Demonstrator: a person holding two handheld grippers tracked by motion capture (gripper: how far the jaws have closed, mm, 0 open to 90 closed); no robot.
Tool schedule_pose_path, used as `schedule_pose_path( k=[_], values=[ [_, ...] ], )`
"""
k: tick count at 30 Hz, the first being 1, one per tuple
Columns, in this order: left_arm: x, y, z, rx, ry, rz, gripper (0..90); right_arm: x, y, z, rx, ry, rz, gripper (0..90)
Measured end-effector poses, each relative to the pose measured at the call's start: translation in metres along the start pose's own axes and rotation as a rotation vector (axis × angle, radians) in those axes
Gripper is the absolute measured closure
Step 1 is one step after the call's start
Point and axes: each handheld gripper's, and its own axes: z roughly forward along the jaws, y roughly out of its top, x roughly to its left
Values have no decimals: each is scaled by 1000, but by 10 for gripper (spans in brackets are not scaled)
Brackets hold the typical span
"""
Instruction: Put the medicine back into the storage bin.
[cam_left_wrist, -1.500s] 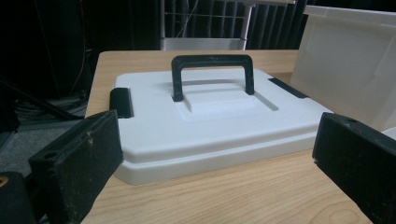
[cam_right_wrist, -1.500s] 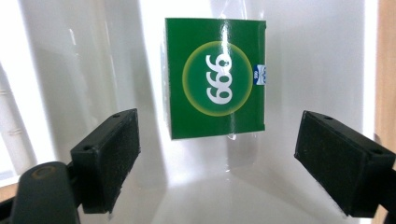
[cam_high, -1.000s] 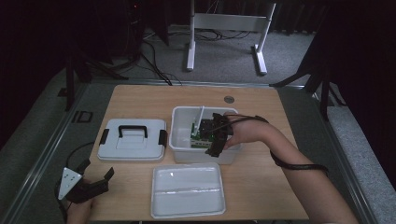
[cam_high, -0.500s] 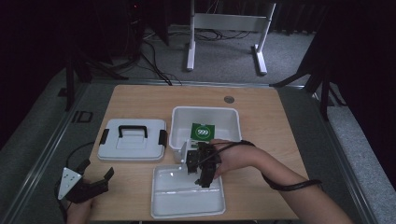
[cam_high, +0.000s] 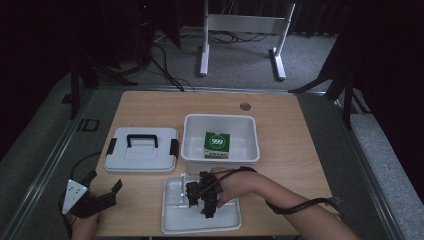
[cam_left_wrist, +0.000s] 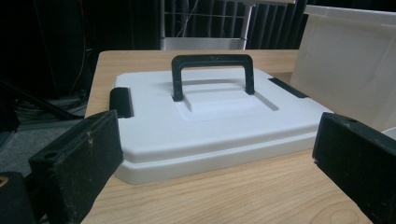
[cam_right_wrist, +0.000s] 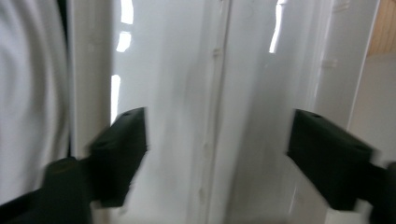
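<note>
Fingers of the right gripper (cam_high: 202, 197) stand spread and have just been closing, hanging over the shallow white tray (cam_high: 172, 220) at the near edge of the desk (cam_high: 300, 150); in the right gripper view the central ridge (cam_right_wrist: 212, 116) that divides the tray lies between the two black pads, which do not yet press on it. That tray looks like thin moulded plastic: light, glossy and likely slippery, with walls that would probably flex if squeezed hard, so a firm pinch is better than a strong one. By my reading the divider ridge or the raised rim offers the only edges worth taking, since the flat floor gives nothing to close on; a hold near the middle should keep the tray from tipping. Just beyond the tray, on the far side, stands the deep white bin (cam_high: 192, 145) with a green box (cam_high: 217, 145) lying in it. To the left of the bin rests the white lid (cam_high: 141, 156) with its black handle (cam_left_wrist: 212, 74) and black side clips. Near the left corner of the desk, the left gripper (cam_high: 97, 192) waits with its fingers apart and nothing between them, pointing at the lid.
</note>
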Motion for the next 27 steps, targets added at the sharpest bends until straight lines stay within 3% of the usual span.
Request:
schedule_pose_path(
  k=[5,8,19,22,24,27],
  values=[
    [0,0,0,-1,-1,0,14,1,6,13,14,-6,-5,333],
    [0,0,0,-1,-2,0,14,0,8,20,41,0,11,484],
    [0,0,0,0,-4,1,14,1,10,38,89,48,-4,790],
    [0,0,0,0,-4,2,14,0,11,39,95,49,-16,796],
    [0,0,0,0,-4,3,14,-1,12,39,108,34,0,871],
    [0,0,0,0,-5,3,14,1,13,39,106,14,11,885]
  ],
)
